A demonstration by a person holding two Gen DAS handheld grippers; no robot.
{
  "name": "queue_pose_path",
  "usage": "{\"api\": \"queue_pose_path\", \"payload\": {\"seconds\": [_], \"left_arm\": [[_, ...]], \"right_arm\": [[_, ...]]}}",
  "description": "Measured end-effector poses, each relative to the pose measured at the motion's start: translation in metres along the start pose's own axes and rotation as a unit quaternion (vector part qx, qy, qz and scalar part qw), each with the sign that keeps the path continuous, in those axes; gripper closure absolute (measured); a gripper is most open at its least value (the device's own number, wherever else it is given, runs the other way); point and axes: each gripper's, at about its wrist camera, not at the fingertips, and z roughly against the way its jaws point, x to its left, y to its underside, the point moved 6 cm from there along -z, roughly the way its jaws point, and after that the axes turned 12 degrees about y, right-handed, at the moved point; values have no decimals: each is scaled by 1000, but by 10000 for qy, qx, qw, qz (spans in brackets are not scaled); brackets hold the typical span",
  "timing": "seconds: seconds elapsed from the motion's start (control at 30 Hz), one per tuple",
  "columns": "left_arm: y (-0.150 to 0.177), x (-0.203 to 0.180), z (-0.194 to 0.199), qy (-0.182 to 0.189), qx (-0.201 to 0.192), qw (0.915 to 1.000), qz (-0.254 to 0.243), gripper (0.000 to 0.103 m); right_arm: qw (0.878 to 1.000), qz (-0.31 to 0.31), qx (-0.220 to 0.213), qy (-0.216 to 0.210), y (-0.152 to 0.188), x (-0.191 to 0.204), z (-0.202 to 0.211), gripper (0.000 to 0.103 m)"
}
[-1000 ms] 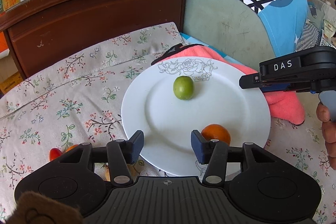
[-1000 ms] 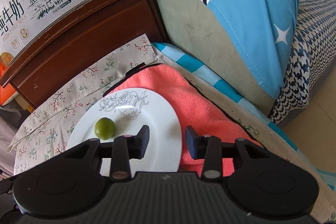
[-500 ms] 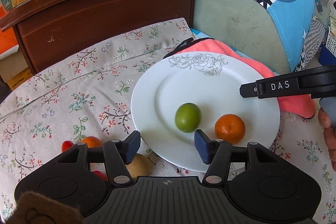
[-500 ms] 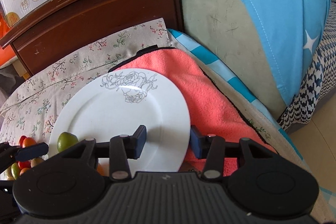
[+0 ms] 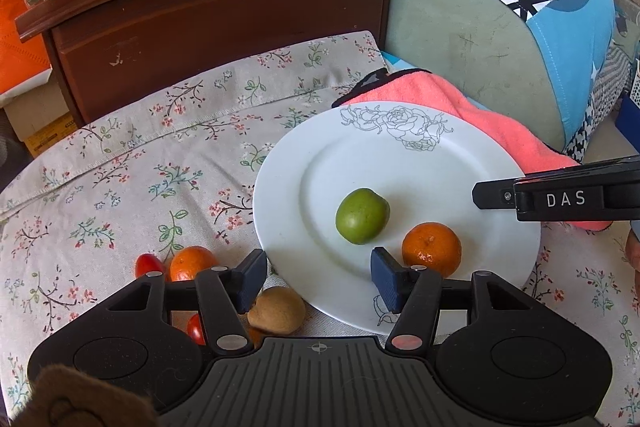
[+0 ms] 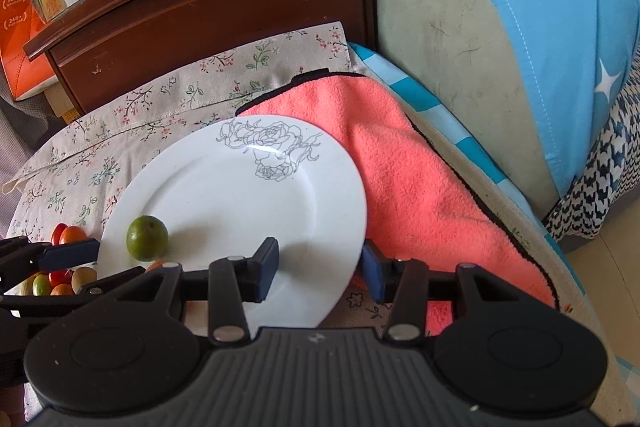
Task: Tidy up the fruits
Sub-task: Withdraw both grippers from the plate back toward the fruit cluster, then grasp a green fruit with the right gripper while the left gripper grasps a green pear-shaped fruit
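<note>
Now both the left gripper (image 5: pixel 318 277) and right gripper (image 6: pixel 319 264) hang open and empty, while the small orange (image 5: pixel 193 262), round, light and squashy, waits beside the plate's (image 5: pixel 288 163) near-left edge, best pinched gently around its middle.

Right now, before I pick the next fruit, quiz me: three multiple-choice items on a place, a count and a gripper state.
1. Where is the green fruit?
A. on the white plate
B. on the pink towel
C. on the floral cloth

2. How many fruits lie on the plate?
A. none
B. two
C. five

3. How is the left hand-held gripper?
A. shut on a tomato
B. shut on the plate rim
C. open, holding nothing

Answers:
1 A: it sits near the plate's middle.
2 B: only the green fruit and the orange mandarin are on it.
3 C: its fingers stand wide apart with nothing between them.
</note>
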Motion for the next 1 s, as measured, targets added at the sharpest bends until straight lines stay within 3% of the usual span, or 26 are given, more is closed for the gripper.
{"api": "queue_pose_path", "payload": {"seconds": [0.1, 0.23, 0.47, 0.67, 1.0], "left_arm": [[-1, -2, 3, 42, -5, 10000, -5, 45], [-6, -8, 17, 75, -114, 9999, -23, 32], [-11, -18, 49, -96, -64, 9998, -144, 18], [-1, -14, 73, -298, 90, 9995, -13, 14], [22, -1, 99, -489, 274, 9982, 194, 11]], "right_arm": [[10000, -1, 44, 52, -1, 0, 1, 57], [9996, 60, 83, 248, -2, 2, 9, 57], [9993, 60, -32, 372, -4, 8, 39, 43], [9990, -8, -121, 431, 0, 18, 64, 32], [9997, 79, -167, 162, 24, 50, 95, 30]]}}
